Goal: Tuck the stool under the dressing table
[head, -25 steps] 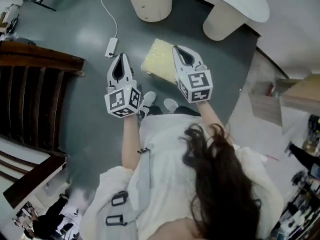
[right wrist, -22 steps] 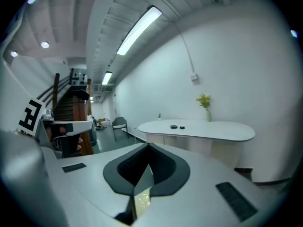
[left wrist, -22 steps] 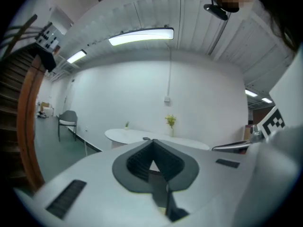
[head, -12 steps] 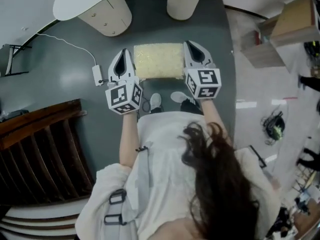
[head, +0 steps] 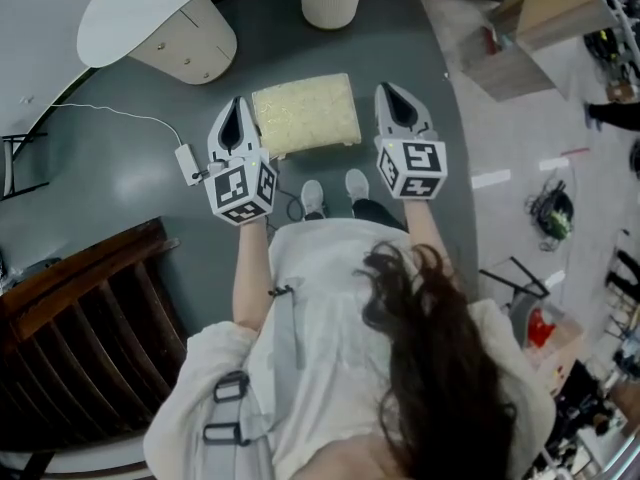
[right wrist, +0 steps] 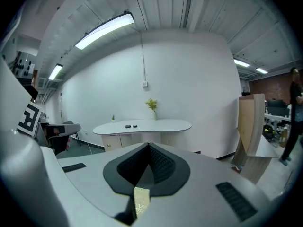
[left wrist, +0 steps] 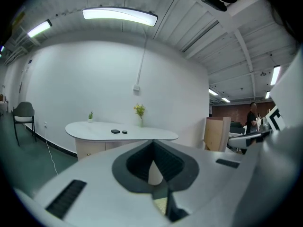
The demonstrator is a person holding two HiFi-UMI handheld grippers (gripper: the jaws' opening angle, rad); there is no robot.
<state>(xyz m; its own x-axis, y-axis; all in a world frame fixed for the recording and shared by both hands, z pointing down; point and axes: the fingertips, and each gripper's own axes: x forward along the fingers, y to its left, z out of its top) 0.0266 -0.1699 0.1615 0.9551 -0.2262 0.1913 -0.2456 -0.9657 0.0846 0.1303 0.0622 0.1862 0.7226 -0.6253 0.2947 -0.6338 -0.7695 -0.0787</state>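
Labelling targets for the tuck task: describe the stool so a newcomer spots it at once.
Find the white, kidney-shaped dressing table at the top of the head view. On the grey floor just before it, between the left tongs and right tongs, sits the pale yellow, fuzzy rectangular stool. Only it is yellow and fuzzy; the small power adapter at its left is smooth white.

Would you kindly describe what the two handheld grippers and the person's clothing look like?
The left gripper and right gripper are light grey teardrop shells tapering forward, each with a dark ribbed recess on top. Behind each sits a white cube bearing black square markers. The person wears a loose white top with a grey strap.
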